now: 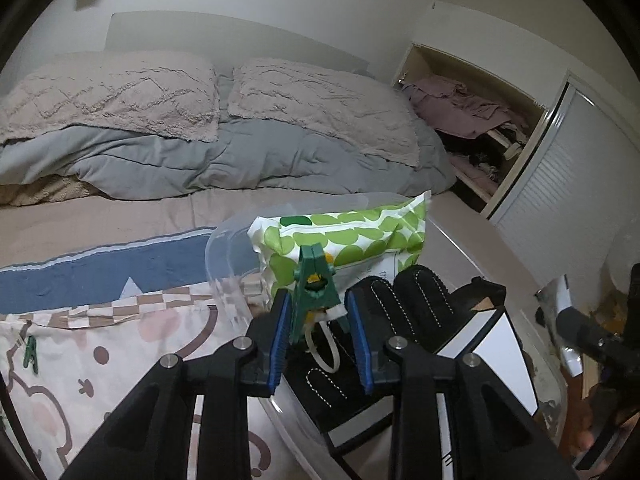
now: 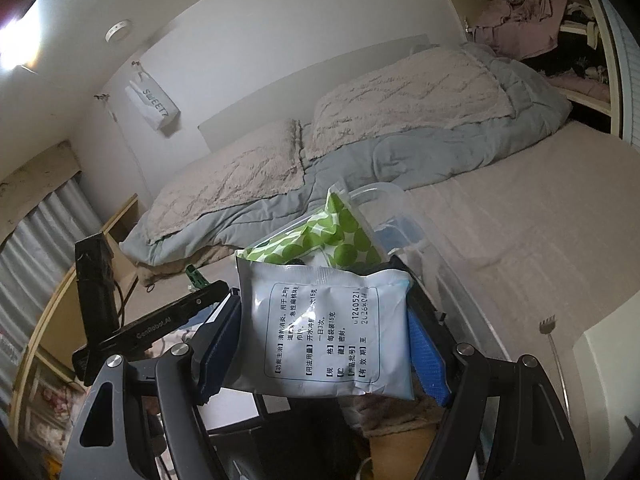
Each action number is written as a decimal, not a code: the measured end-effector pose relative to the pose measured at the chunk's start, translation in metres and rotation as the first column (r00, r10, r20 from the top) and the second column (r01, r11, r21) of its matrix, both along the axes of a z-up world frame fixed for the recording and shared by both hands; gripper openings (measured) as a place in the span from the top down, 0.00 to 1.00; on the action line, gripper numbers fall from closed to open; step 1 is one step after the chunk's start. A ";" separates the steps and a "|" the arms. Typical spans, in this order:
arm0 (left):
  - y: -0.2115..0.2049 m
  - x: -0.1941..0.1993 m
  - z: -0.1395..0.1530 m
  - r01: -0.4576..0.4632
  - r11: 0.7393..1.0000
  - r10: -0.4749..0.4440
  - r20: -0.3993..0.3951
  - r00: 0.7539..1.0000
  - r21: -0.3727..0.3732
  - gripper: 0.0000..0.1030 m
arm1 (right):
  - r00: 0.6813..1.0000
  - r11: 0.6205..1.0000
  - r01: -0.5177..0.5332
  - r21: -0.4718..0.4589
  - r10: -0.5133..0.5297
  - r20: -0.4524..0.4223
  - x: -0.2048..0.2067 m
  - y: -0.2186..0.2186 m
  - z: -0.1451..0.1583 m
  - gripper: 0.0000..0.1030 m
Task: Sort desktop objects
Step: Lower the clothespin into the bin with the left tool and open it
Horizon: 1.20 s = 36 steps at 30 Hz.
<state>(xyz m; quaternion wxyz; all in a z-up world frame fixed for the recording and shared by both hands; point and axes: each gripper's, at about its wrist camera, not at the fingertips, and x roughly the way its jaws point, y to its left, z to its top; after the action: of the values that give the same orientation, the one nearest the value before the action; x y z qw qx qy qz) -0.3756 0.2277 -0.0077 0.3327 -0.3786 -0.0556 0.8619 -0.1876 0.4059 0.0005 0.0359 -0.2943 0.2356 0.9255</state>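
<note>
Left tongs (image 1: 320,336) stand apart; a green clothes peg (image 1: 314,292) sits between them, contact unclear, above a clear plastic bin (image 1: 224,256) holding a green-dotted packet (image 1: 352,236) and black gloves (image 1: 400,300). Right tongs (image 2: 326,340) clamp a white printed sachet (image 2: 320,328) over the same bin.

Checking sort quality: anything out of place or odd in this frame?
One green clothespin lies alone on the patterned bedsheet, outside the clear bin. The green-dotted pack stands tilted against the bin's rim instead of lying flat.
</note>
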 end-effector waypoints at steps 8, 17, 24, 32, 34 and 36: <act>-0.003 -0.009 0.004 -0.063 0.997 0.062 -0.038 0.997 -0.034 0.72 | 1.000 1.000 0.007 0.009 -0.007 -0.002 -0.001 -0.005 0.003 0.25; 0.007 -0.017 -0.007 -0.024 0.999 0.024 0.005 1.000 -0.042 0.61 | 1.000 1.000 0.005 0.013 -0.005 0.002 -0.002 -0.002 0.003 0.25; 0.001 -0.013 -0.002 -0.024 1.000 0.024 -0.001 1.000 -0.012 0.47 | 1.000 1.000 0.021 0.007 -0.021 -0.015 -0.001 0.003 0.004 0.25; -0.025 -0.018 0.009 -0.101 0.995 0.100 -0.026 0.995 -0.025 0.47 | 0.999 0.999 0.040 0.000 -0.040 -0.034 0.001 0.006 0.010 0.25; -0.032 -0.021 0.007 -0.133 0.989 0.131 -0.037 0.991 -0.058 0.47 | 0.999 0.999 0.032 0.004 -0.032 -0.028 -0.002 0.006 0.013 0.25; -0.040 -0.023 0.003 -0.152 0.985 0.150 -0.037 0.988 -0.080 0.47 | 1.000 1.000 0.004 0.013 -0.004 -0.018 -0.009 0.007 0.018 0.25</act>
<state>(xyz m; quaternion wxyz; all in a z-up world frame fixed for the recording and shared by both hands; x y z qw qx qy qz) -0.3983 0.1881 -0.0043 0.2513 -0.3734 -0.0435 0.8919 -0.1968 0.4128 0.0186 0.0375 -0.2851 0.2303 0.9297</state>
